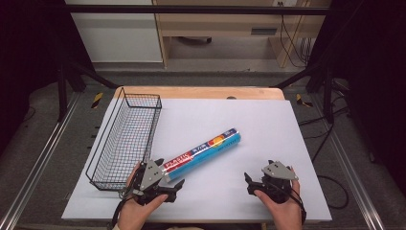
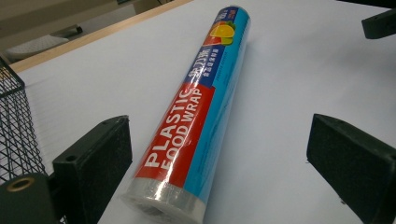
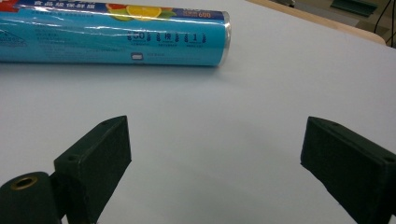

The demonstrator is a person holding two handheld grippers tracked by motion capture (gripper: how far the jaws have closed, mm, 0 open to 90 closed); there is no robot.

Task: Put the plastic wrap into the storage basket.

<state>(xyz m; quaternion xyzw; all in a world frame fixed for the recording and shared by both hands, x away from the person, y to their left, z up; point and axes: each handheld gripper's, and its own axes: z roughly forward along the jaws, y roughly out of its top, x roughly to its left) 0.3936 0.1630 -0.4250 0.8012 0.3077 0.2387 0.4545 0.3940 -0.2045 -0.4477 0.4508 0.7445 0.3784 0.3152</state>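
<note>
A long blue and red roll of plastic food wrap (image 1: 203,152) lies slantwise on the white sheet (image 1: 258,120), its far end pointing up and right. My left gripper (image 1: 165,178) stands open at the roll's near end. In the left gripper view the roll (image 2: 196,116) lies between the two black jaws, nearer the left one, and neither pad presses on it. My right gripper (image 1: 256,184) rests open near the front right of the sheet. Nothing is between its jaws (image 3: 215,121), and the roll's far end (image 3: 140,39) lies ahead of them.
A black wire basket (image 1: 124,139) stands along the sheet's left edge, right beside my left hand; its mesh (image 2: 14,126) borders the left gripper view. The wooden table edge (image 1: 201,92) runs behind the sheet. Open sheet lies to the right of the roll.
</note>
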